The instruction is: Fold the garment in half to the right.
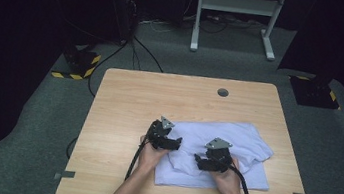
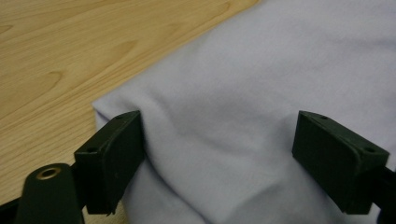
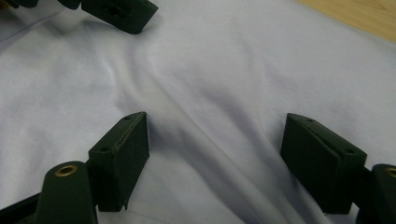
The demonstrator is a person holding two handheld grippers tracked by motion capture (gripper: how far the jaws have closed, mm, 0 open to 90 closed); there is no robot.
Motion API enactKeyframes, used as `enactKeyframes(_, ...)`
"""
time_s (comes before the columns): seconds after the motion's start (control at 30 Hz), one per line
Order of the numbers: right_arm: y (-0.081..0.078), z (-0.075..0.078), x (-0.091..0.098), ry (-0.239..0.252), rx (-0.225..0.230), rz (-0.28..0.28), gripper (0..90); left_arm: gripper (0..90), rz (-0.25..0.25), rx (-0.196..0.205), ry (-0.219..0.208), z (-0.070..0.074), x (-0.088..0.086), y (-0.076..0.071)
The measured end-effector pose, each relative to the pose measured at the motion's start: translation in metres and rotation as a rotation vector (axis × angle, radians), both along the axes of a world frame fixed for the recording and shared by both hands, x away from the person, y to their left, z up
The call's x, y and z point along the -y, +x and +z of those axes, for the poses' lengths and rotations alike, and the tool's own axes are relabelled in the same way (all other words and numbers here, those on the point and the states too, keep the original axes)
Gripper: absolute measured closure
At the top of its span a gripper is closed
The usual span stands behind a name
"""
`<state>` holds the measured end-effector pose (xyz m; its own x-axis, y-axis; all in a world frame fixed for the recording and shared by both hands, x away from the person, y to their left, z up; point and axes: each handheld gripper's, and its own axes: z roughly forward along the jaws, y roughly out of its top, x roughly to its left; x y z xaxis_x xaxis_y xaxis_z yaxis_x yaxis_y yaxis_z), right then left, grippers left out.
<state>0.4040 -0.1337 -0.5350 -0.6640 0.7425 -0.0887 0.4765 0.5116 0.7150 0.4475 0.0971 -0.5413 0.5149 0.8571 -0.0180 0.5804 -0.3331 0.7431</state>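
A pale lavender-white garment (image 1: 234,145) lies crumpled on the right half of the wooden table (image 1: 124,101). My left gripper (image 1: 175,143) is at the garment's left edge, pointing right onto it. Its jaws stand wide apart in the left gripper view, and my left gripper (image 2: 224,154) has a soft ridge of the cloth (image 2: 261,74) lying between them, not pinched. My right gripper (image 1: 199,161) sits over the cloth's front part, pointing left. Seen in its own view, my right gripper (image 3: 219,158) is open over wrinkled fabric (image 3: 224,70), and a jaw of the left gripper (image 3: 119,14) shows at the top left.
A grey cable grommet (image 1: 222,92) sits near the table's far edge. Grey tape marks (image 1: 65,174) are stuck at the front corners. On the floor behind stand a white desk frame (image 1: 236,14) and two black bases with yellow-black tape (image 1: 79,62). Bare wood (image 2: 70,56) lies left of the cloth.
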Motion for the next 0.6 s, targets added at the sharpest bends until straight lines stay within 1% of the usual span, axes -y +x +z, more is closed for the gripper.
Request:
enactKeyframes(0.03, 0.0, 0.0, 0.002, -0.001, -0.002, -0.002, 23.1, 17.4, -0.003, 0.002, 0.0, 0.0, 0.002, 0.0)
enactKeyframes(0.1, -0.001, 0.0, 0.01, -0.001, 0.0, -0.01, 23.1, 18.2, -0.026, 0.003, 0.0, 0.0, 0.007, -0.001)
enactKeyframes(0.2, -0.003, 0.001, 0.02, -0.011, -0.002, -0.038, 23.1, 17.8, -0.047, 0.0, 0.002, 0.0, 0.014, -0.002)
enactKeyframes(0.27, -0.004, 0.003, 0.023, -0.027, 0.003, -0.049, 23.2, 16.9, -0.052, -0.004, 0.009, 0.002, 0.018, -0.001)
enactKeyframes(0.3, -0.006, 0.004, 0.023, -0.025, 0.01, -0.048, 23.2, 15.7, -0.047, 0.008, 0.009, 0.004, 0.018, -0.002)
enactKeyframes(0.37, -0.007, 0.007, 0.02, -0.002, 0.023, -0.036, 23.3, 15.8, -0.033, 0.024, -0.011, 0.008, 0.015, -0.002)
enactKeyframes(0.43, -0.008, 0.011, 0.013, 0.024, 0.032, -0.016, 23.5, 16.1, -0.016, 0.033, -0.02, 0.011, 0.009, -0.001)
enactKeyframes(0.47, -0.008, 0.012, 0.007, 0.035, 0.032, 0.001, 23.5, 16.2, -0.012, 0.032, -0.019, 0.012, 0.008, 0.0)
enactKeyframes(0.57, -0.007, 0.01, -0.006, 0.033, 0.03, 0.034, 23.9, 16.9, -0.005, 0.017, -0.015, 0.009, 0.004, 0.003)
enactKeyframes(0.6, -0.005, 0.008, -0.009, 0.033, 0.02, 0.042, 23.9, 17.2, -0.01, 0.011, -0.012, 0.008, 0.003, 0.004)
